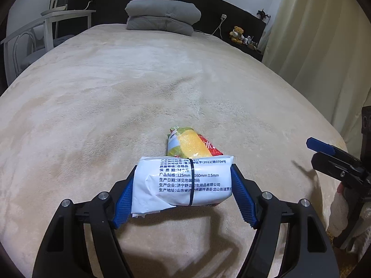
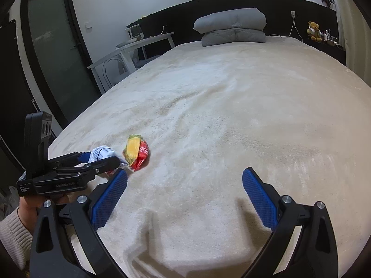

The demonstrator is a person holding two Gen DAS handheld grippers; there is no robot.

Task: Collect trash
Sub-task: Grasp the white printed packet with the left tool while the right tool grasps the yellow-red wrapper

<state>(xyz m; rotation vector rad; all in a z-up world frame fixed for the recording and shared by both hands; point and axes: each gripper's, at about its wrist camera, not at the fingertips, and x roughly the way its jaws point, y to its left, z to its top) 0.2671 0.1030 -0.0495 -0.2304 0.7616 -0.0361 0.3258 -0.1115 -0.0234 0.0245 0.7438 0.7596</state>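
Left gripper (image 1: 183, 185) first: from its wrist camera I see both blue pads clamped on a white tissue packet (image 1: 183, 181), held just over the beige bed cover (image 1: 116, 92). A yellow-and-red snack wrapper (image 1: 191, 144) lies on the cover just beyond it. From the right wrist camera, my right gripper (image 2: 185, 180) hangs spread wide with nothing between its fingers — the wrapper (image 2: 136, 154) sits ahead to its left.

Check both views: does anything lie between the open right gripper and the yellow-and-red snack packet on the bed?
Nothing visible does. Only bare blanket separates the right gripper from the snack packet. The left gripper, holding the white tissue pack, sits beside that path.
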